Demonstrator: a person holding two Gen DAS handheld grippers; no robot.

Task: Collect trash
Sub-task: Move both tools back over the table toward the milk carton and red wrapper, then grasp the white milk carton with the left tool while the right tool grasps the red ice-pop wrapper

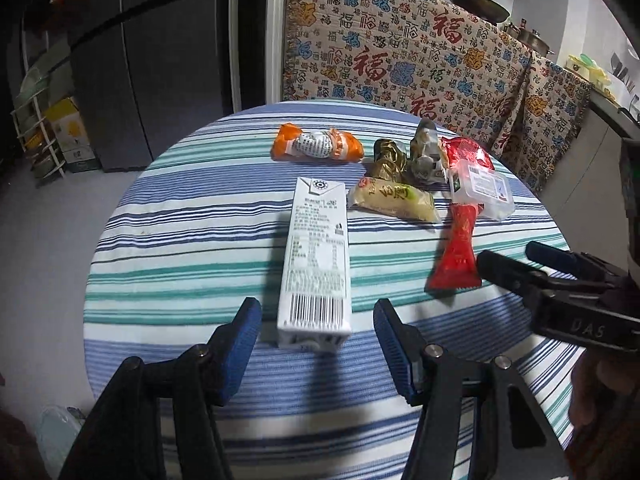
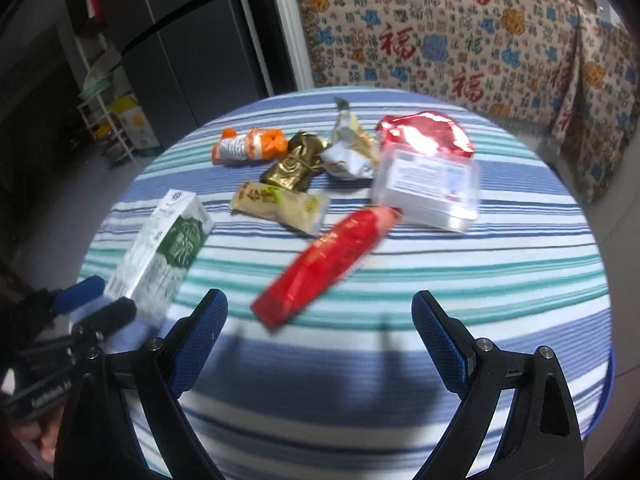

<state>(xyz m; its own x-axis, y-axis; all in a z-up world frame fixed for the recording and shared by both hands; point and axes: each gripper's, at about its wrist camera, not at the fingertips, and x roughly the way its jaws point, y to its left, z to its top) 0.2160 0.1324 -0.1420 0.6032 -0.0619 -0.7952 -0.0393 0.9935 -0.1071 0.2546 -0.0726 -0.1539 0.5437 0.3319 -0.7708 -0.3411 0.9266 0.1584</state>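
A white milk carton [image 1: 316, 256] lies on the striped round table [image 1: 192, 280]; its near end sits between the open fingers of my left gripper [image 1: 318, 320]. It also shows in the right wrist view [image 2: 164, 248]. A long red wrapper [image 2: 324, 264] lies just ahead of my open, empty right gripper [image 2: 320, 320], which shows in the left wrist view [image 1: 516, 260] beside that red wrapper [image 1: 456, 252]. Behind lie a yellow snack packet [image 1: 392, 200], an orange wrapper [image 1: 316, 144], a gold wrapper [image 1: 390, 158], a silver wrapper [image 1: 428, 152], a red foil wrapper [image 1: 468, 152] and a clear plastic box [image 1: 484, 192].
A patterned cloth [image 1: 400, 48] hangs over furniture behind the table. A dark fridge [image 1: 160, 60] and a wire rack [image 1: 36, 136] with boxes stand at the left. Pans [image 1: 476, 0] sit on the counter behind.
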